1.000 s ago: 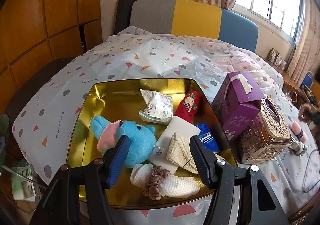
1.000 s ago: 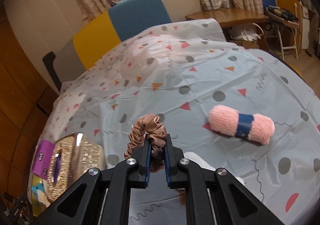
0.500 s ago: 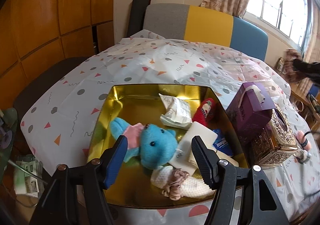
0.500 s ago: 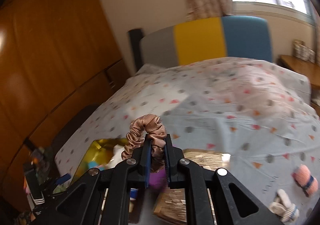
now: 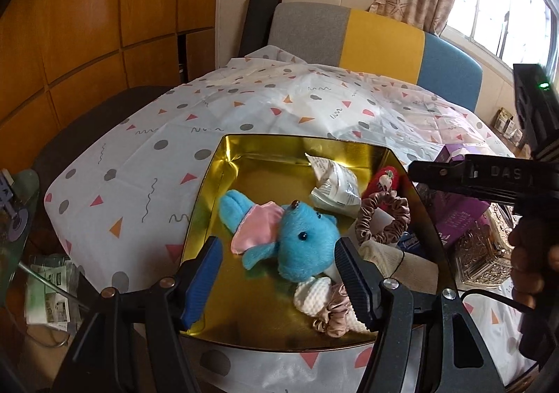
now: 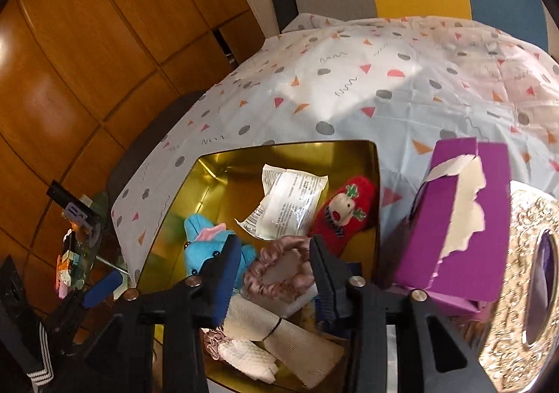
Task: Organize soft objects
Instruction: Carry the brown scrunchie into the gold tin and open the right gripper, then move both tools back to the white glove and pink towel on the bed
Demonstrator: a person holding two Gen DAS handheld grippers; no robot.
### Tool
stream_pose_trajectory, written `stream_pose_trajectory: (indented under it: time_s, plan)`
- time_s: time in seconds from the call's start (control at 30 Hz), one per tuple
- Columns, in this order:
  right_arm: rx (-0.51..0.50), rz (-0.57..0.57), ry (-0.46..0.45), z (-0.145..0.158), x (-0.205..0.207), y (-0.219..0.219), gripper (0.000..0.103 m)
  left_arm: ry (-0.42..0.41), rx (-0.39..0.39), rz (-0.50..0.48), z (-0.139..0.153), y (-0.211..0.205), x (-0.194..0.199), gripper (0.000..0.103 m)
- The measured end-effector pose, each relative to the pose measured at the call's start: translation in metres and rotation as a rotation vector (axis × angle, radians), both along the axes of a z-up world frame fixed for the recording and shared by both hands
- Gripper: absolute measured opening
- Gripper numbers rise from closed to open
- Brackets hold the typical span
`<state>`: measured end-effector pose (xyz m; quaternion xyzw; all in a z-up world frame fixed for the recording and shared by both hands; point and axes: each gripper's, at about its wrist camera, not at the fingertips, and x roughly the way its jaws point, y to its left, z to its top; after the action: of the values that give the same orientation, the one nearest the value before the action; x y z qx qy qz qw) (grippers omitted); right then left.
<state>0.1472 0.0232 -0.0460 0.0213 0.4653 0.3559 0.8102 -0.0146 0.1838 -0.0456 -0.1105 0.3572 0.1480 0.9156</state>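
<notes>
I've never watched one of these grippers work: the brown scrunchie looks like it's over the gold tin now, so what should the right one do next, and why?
Probably lift the right gripper back out and go for another soft item. Its jaws have just been opening and the pads stand clear of the brown scrunchie, which lies among the things in the gold tin beside the blue plush.

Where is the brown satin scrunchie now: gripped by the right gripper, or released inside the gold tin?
Released: the scrunchie lies in the gold tin, clear of the right gripper, whose jaws have just been opening.
</notes>
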Motion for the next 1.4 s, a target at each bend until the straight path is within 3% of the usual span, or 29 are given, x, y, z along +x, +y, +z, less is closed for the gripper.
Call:
stream_pose_trajectory:
  time_s: [0.27, 0.6, 0.8, 0.93, 1.03, 1.17, 1.27, 1.4]
  plan:
    - [-0.005, -0.040, -0.129, 0.034, -0.015, -0.052, 0.042, -0.004, -0.010, -0.015, 0.000, -0.004, 0.000, 0.068]
    - [-0.044, -0.280, -0.132, 0.040, -0.014, -0.200, 0.046, -0.017, -0.006, -0.145, 0.014, -0.038, 0.006, 0.068]
    - [-0.052, -0.567, -0.032, 0.028, -0.003, -0.330, 0.047, -0.038, -0.002, -0.282, 0.025, -0.076, 0.013, 0.068]
    - [-0.079, -0.764, 0.078, 0.001, 0.009, -0.411, 0.054, -0.040, -0.001, -0.359, 0.031, -0.101, 0.019, 0.068]
    - [-0.099, -0.852, 0.169, -0.025, 0.016, -0.450, 0.054, -0.038, 0.005, -0.422, 0.035, -0.122, 0.023, 0.068]
    - [-0.048, -0.943, 0.292, -0.059, 0.019, -0.482, 0.054, -0.039, 0.012, -0.513, 0.042, -0.150, 0.027, 0.068]
    - [0.009, -0.937, 0.361, -0.073, 0.014, -0.483, 0.054, -0.043, 0.021, -0.592, 0.048, -0.175, 0.032, 0.068]
    - [0.166, -0.811, 0.463, -0.079, 0.000, -0.460, 0.054, -0.049, 0.017, -0.705, 0.058, -0.213, 0.038, 0.068]
